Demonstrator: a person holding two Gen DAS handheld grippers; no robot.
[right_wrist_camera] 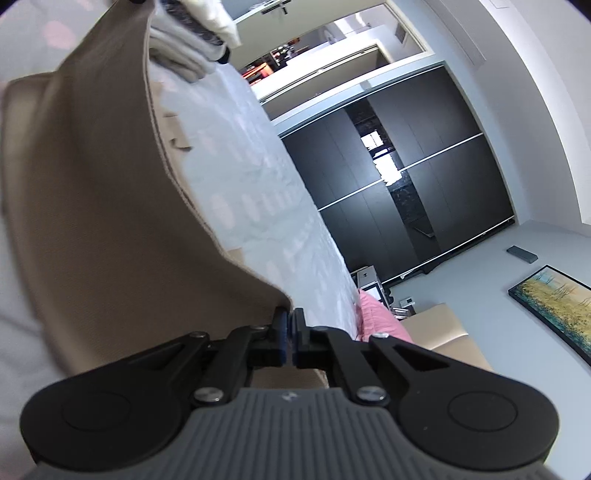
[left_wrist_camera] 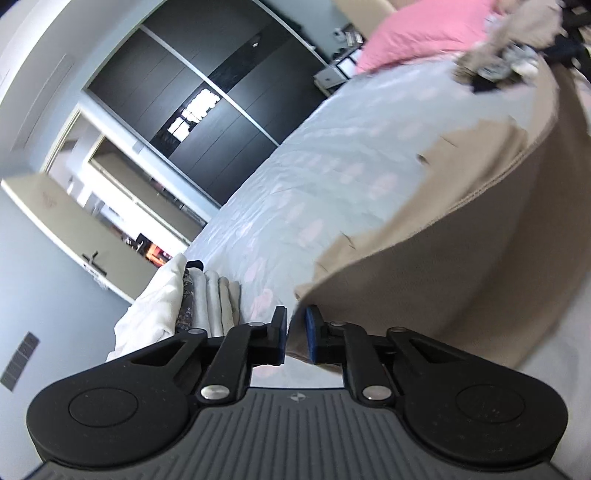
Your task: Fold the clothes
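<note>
I hold a beige garment (left_wrist_camera: pixel 461 236) lifted over the bed (left_wrist_camera: pixel 295 177). My left gripper (left_wrist_camera: pixel 295 334) pinches one corner of it between nearly closed jaws; my right gripper (right_wrist_camera: pixel 289 332) clamps another corner, the cloth spreading up and left from the pads.

The quilted bed (left_wrist_camera: pixel 332 155) carries folded clothes (left_wrist_camera: pixel 207 299), pink pillow (left_wrist_camera: pixel 417 33), seemingly a heap (left_wrist_camera: pixel 513 55).

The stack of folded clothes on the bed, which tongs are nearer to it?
Left. The left tongs sit right beside the stack of folded clothes, pinching the beige garment. The right tongs grip its other corner, with the stack far up the bed.
</note>
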